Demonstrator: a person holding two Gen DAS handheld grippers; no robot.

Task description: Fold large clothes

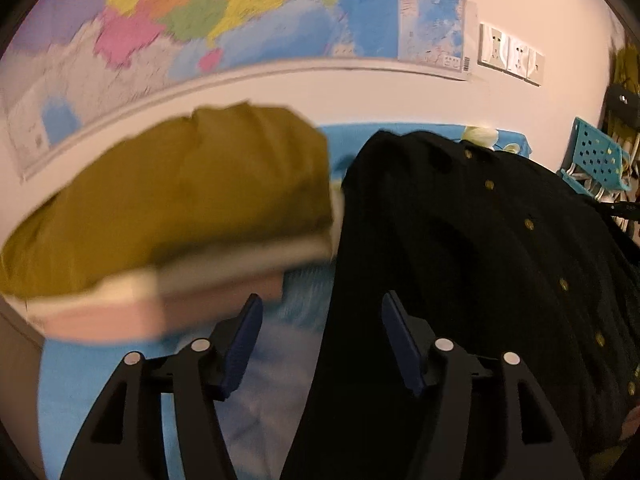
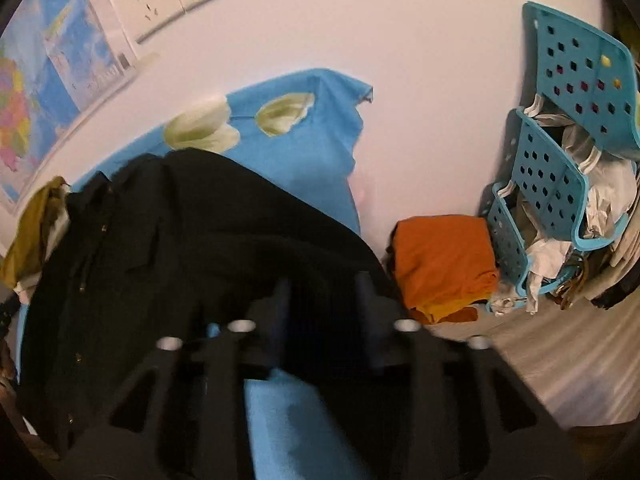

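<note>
A large black garment with gold buttons (image 1: 460, 260) lies spread on a blue floral sheet (image 1: 280, 360). It also shows in the right wrist view (image 2: 180, 240). My left gripper (image 1: 320, 328) is open and empty, its blue pads just above the garment's left edge. My right gripper (image 2: 324, 300) is over the garment's right part with dark cloth between its fingers, blurred; I cannot tell whether it grips. A folded stack with an olive-yellow piece on top (image 1: 180, 208) sits left of the garment.
A map (image 1: 200, 20) and wall sockets (image 1: 512, 54) are on the wall behind. A folded orange garment (image 2: 444, 256) lies on the floor at the right, next to blue perforated baskets (image 2: 552, 184) full of clothes.
</note>
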